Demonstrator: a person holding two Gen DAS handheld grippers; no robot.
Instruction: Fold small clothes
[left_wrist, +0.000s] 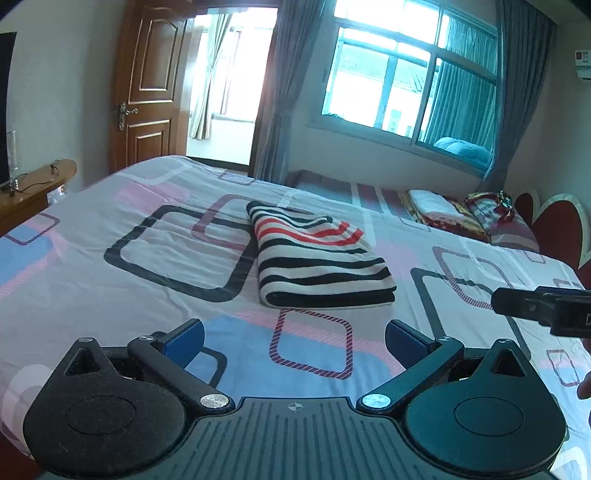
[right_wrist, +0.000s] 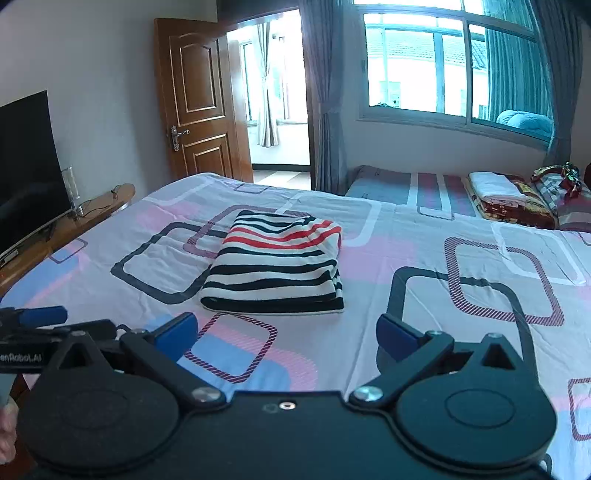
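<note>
1. Blue pads tip both claws. The left claw (left_wrist: 294, 338) stands wide apart with nothing between its pads, only bedsheet showing in the gap. The right claw (right_wrist: 287, 332) is spread just as wide and is likewise empty.

2. Each claw shows in the other's view: the right one pokes in at the right edge of the left wrist view, the left one at the left edge of the right wrist view. They sit side by side, near each other, both pointing down and across the bed (left_wrist: 129, 229).

3. The striped garment (left_wrist: 317, 258), in black, white and red bands, lies ahead of both claws on the bed, folded into a thick rectangular bundle and clear of both. Its near edge is a rounded fold; the top layer at the far end looks a little rumpled and loosely laid.

4. Judging by the compact shape, the folding seems finished or nearly so.

5. What could go wrong: if a claw goes back in low, a pad could catch the near fold and drag the layers askew. The loose top layer could slide or spring open if nudged sideways. The two claws, being close, could knock together if swung inward.

6. Room: the sheet is bare on both sides of the bundle and in front of it. The bed's left edge nears a wooden stand (right_wrist: 92, 218) with a television (right_wrist: 26, 166); folded bedding (right_wrist: 509, 199) sits well beyond, toward the window.
</note>
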